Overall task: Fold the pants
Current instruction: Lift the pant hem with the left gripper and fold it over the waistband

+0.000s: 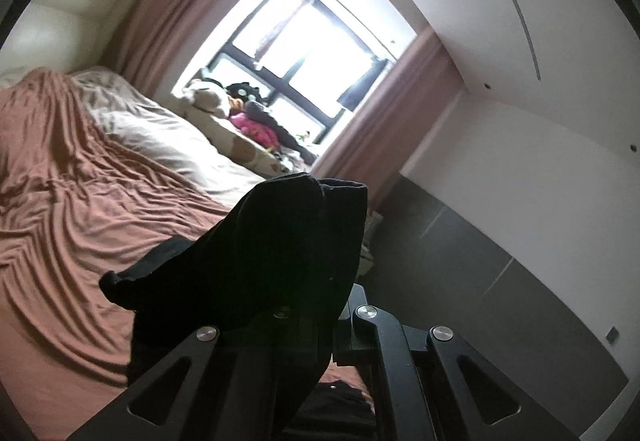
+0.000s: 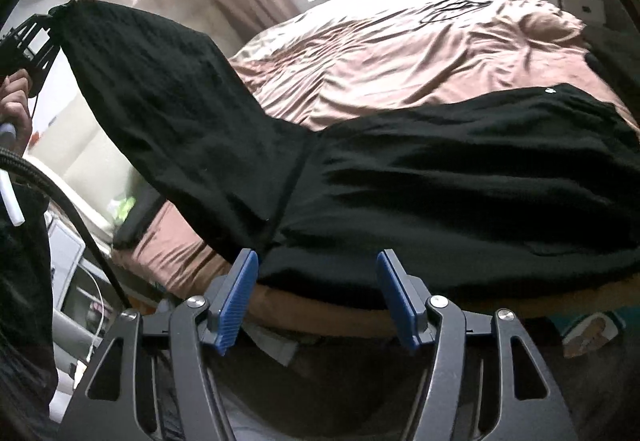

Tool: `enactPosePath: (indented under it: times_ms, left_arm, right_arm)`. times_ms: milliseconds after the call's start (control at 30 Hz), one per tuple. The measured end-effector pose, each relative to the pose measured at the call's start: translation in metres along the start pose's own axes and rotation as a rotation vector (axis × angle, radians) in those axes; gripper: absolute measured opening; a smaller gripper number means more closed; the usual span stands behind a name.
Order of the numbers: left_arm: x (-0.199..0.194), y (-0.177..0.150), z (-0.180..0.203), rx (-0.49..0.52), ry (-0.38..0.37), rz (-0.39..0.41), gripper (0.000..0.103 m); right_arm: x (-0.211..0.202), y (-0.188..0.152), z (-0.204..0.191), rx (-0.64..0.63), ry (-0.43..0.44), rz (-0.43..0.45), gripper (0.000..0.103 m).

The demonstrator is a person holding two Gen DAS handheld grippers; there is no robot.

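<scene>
The black pants (image 2: 460, 177) lie across the near edge of the bed, with one leg (image 2: 160, 93) lifted up to the left. My left gripper (image 2: 38, 37) is shut on the end of that leg and holds it in the air. In the left wrist view the black cloth (image 1: 272, 261) drapes over my left gripper (image 1: 304, 305) and hides its fingertips. My right gripper (image 2: 318, 297) is open, its blue pads (image 2: 236, 297) just at the near edge of the pants, holding nothing.
The bed (image 1: 72, 181) has a wrinkled pink-brown sheet and a pale blanket (image 1: 160, 129). Soft toys and clothes (image 1: 248, 113) sit on the window sill. Pink curtains (image 1: 384, 113) frame the window. A dark floor (image 1: 500, 261) lies to the right of the bed.
</scene>
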State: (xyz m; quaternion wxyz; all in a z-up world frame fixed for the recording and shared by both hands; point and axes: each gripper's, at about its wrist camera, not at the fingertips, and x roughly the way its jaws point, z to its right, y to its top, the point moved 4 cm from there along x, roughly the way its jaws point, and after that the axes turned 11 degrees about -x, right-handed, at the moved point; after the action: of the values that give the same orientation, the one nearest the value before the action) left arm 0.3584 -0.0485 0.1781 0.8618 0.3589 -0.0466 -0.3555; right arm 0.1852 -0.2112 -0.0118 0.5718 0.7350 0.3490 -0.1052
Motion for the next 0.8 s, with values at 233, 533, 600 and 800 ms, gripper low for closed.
enactPosePath:
  times_ms: [233, 533, 600, 800]
  left_arm:
    - [0.037, -0.029, 0.039, 0.027, -0.015, -0.062, 0.003]
    - [0.083, -0.068, 0.081, 0.054, -0.021, -0.144, 0.003]
    - [0.099, -0.077, 0.088, 0.063, -0.016, -0.171, 0.003]
    - [0.144, -0.105, 0.097, 0.075, -0.023, -0.245, 0.003]
  right_arm:
    - [-0.043, -0.029, 0.034, 0.083, -0.009, 0.064, 0.060]
    - [-0.089, -0.063, 0.067, 0.160, -0.030, 0.119, 0.060]
    - [-0.096, -0.070, 0.075, 0.181, -0.034, 0.127, 0.060]
    - [-0.113, -0.086, 0.091, 0.233, -0.048, 0.143, 0.060]
